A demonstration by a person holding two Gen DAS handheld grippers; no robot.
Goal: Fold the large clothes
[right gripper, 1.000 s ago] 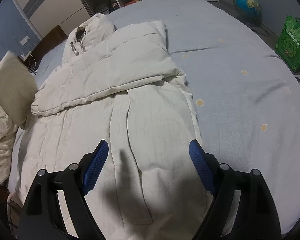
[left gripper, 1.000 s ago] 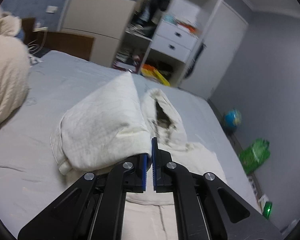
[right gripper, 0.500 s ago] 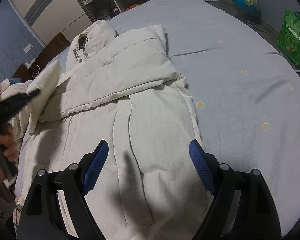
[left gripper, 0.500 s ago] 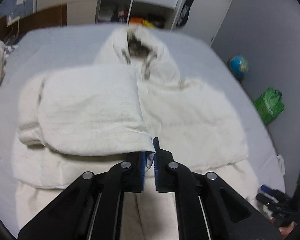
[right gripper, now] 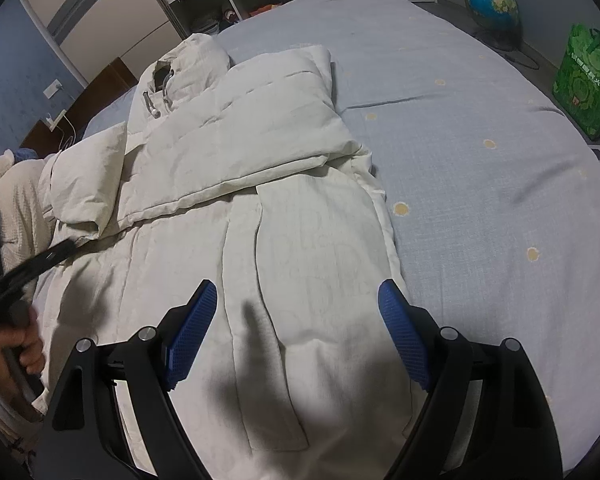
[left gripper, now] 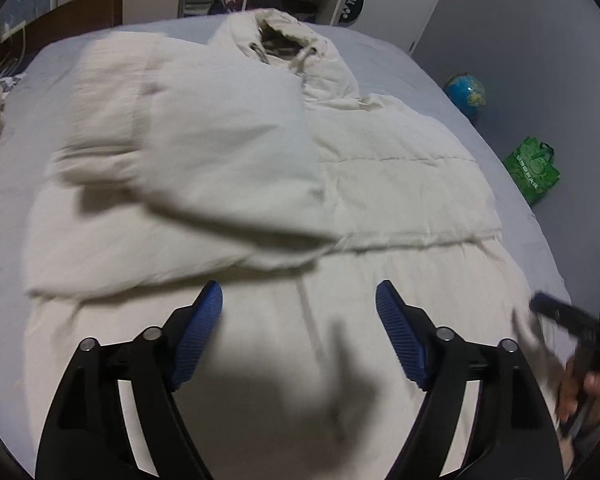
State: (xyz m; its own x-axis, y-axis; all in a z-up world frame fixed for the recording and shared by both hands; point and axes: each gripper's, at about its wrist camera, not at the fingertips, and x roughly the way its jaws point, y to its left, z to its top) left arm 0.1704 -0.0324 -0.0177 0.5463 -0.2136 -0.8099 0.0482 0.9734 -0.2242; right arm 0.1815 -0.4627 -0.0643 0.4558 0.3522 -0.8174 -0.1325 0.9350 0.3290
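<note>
Lying lengthwise on the bed (right gripper: 480, 160) with its hood (left gripper: 284, 36) at the far end, the cream coat (left gripper: 260, 240) stretches straight ahead of the left gripper (left gripper: 299, 334), whose jaws have just been opening and now gape empty, while the right gripper (right gripper: 298, 332) hovers wide over the hem.

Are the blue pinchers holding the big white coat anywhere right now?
No. The left gripper has just opened and let go of the coat's sleeve; the right gripper hangs open over the coat, holding nothing.
</note>
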